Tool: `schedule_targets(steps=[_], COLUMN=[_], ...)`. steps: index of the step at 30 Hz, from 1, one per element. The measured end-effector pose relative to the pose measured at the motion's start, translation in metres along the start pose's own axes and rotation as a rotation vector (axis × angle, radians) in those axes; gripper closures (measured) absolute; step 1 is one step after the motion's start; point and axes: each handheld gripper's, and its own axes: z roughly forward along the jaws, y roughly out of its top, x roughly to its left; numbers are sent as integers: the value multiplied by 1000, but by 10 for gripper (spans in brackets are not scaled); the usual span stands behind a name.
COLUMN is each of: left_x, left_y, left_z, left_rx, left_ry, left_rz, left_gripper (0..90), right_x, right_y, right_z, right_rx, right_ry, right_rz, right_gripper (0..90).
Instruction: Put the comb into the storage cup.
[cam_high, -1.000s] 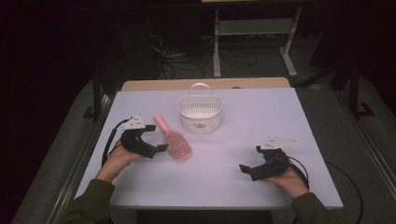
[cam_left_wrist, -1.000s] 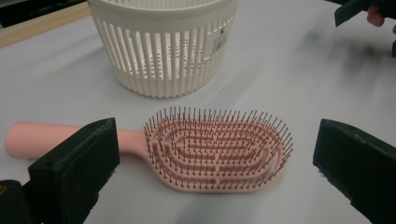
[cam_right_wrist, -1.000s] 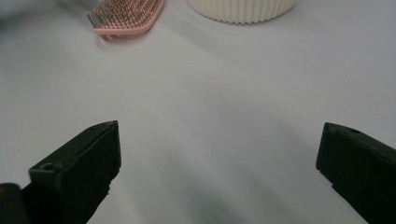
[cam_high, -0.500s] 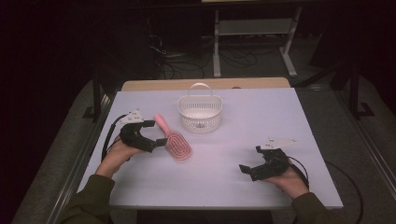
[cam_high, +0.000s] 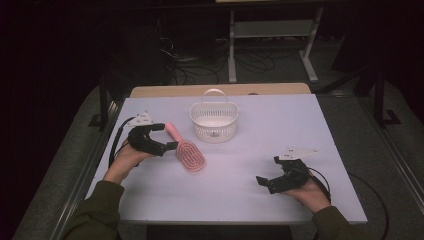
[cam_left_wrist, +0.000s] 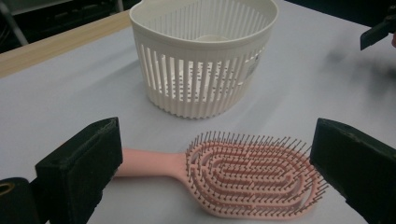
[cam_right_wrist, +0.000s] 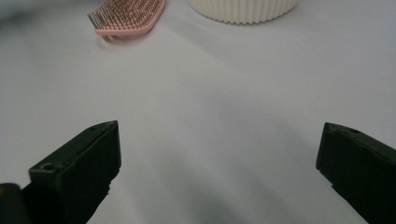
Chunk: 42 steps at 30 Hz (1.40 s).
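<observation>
I have my left gripper (cam_high: 167, 141) spread wide at the pink plastic paddle hairbrush (cam_high: 187, 152), lying bristles-up just left of the white slatted plastic basket (cam_high: 214, 121), ready to straddle it; my right gripper (cam_high: 267, 177), also wide, waits well right

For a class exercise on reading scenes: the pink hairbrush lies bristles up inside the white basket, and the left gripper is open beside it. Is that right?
Not quite. The pink hairbrush lies bristles up on the table, in front of the white basket, not inside it. The left gripper view shows this. The left gripper is indeed open beside the brush.
</observation>
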Motion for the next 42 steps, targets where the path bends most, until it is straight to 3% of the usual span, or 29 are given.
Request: schedule_targets(steps=[17, 42], left_x=[13, 33], left_y=[9, 19], left_z=[7, 17], left_rx=[-3, -2], left_ry=[35, 112], left_rz=[-5, -7], left_gripper=[66, 276], right_x=[0, 0], right_y=[0, 0], right_z=[0, 0], right_rx=[0, 1], right_ry=[0, 3], right_rz=[2, 2], right_gripper=[0, 0])
